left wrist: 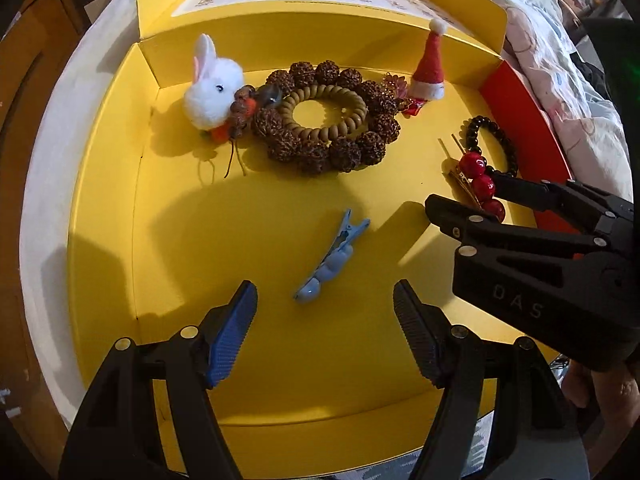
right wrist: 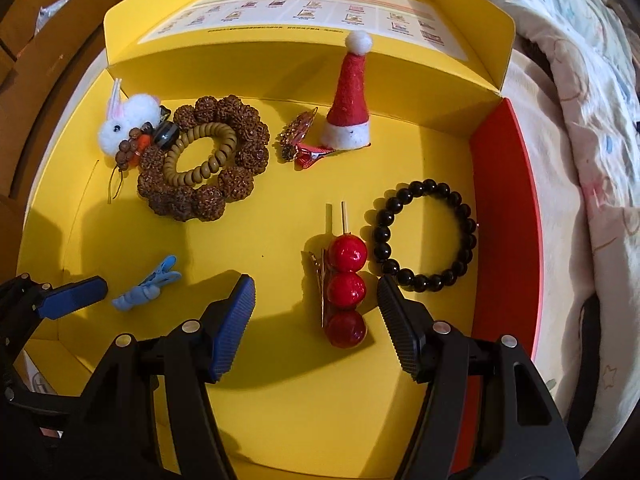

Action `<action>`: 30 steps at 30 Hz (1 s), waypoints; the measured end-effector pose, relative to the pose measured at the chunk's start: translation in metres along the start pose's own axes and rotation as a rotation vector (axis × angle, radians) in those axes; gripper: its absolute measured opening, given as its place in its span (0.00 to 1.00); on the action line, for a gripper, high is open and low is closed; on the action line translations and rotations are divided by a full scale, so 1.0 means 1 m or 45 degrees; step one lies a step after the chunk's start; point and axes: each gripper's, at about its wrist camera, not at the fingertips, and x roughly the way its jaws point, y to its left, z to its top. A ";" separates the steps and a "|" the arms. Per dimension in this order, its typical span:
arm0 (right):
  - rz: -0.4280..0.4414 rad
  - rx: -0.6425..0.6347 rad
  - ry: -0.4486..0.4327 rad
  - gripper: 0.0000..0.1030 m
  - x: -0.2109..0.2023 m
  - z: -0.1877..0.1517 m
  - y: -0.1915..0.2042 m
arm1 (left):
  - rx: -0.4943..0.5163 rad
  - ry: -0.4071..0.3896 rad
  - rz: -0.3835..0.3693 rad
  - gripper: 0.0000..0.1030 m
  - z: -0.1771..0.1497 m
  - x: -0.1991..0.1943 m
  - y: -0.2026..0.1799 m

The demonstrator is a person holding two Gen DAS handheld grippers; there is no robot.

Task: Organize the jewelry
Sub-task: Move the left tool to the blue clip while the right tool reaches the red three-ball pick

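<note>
The right gripper (right wrist: 316, 320) hangs released, fingers straddling the red-ball hair clip (right wrist: 344, 292) in the yellow box (right wrist: 280, 400); the black bead bracelet (right wrist: 426, 234) at one o'clock may get snagged. The left gripper (left wrist: 324, 334) (also released) hovers over the blue clip (left wrist: 332, 256).

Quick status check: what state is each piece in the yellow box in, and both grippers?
Left gripper: open, over blue clip.
Right gripper: open, astride red ball clip.
Blue clip: flat, untouched.
Red ball clip: flat, ungripped.
Black bracelet: flat.
Santa hat: upright.
Coil tie: inside brown bracelet.
</note>
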 end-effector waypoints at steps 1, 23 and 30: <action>0.001 0.001 -0.001 0.63 0.000 0.001 0.001 | 0.001 -0.001 -0.005 0.68 0.000 -0.001 0.001; 0.000 -0.022 -0.020 0.44 -0.001 0.004 0.004 | 0.026 -0.039 0.017 0.37 0.007 -0.004 0.005; -0.024 -0.025 -0.025 0.38 -0.005 -0.001 0.001 | 0.045 -0.048 0.057 0.23 0.008 -0.001 -0.004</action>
